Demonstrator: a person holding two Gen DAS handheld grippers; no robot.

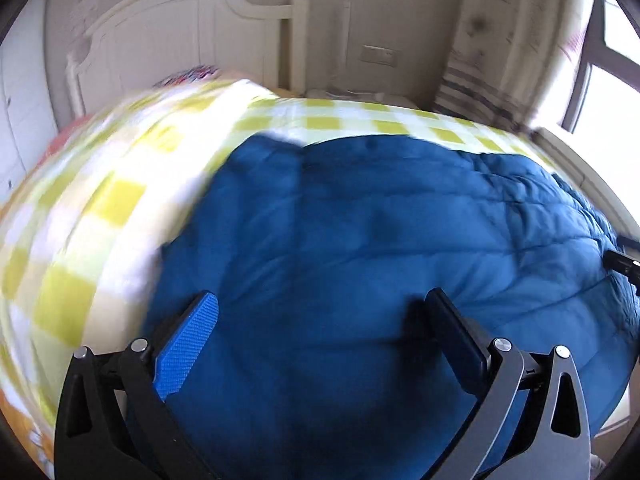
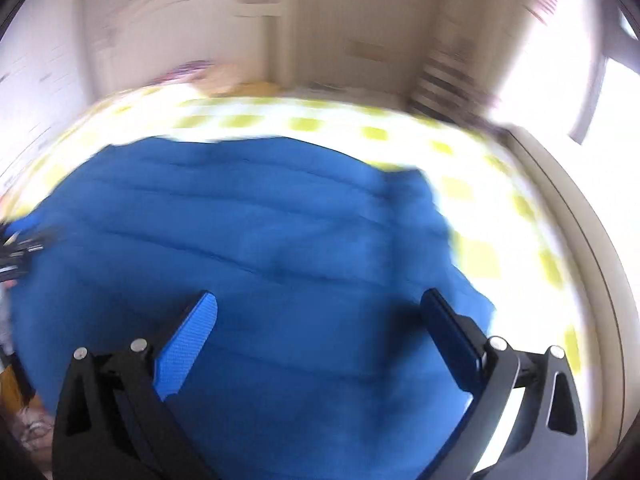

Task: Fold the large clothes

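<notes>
Both views blurred. Left gripper (image 1: 320, 336) and right gripper (image 2: 320, 336): jaws spread wide, nothing held, above blue quilted garment (image 1: 380, 248) filling centre and bottom of frame. Garment edges bordered by yellow-checked bedsheet (image 1: 80, 208) at top and left; bare sheet at right (image 2: 520, 208). White headboard (image 1: 168, 32) upper left.
</notes>
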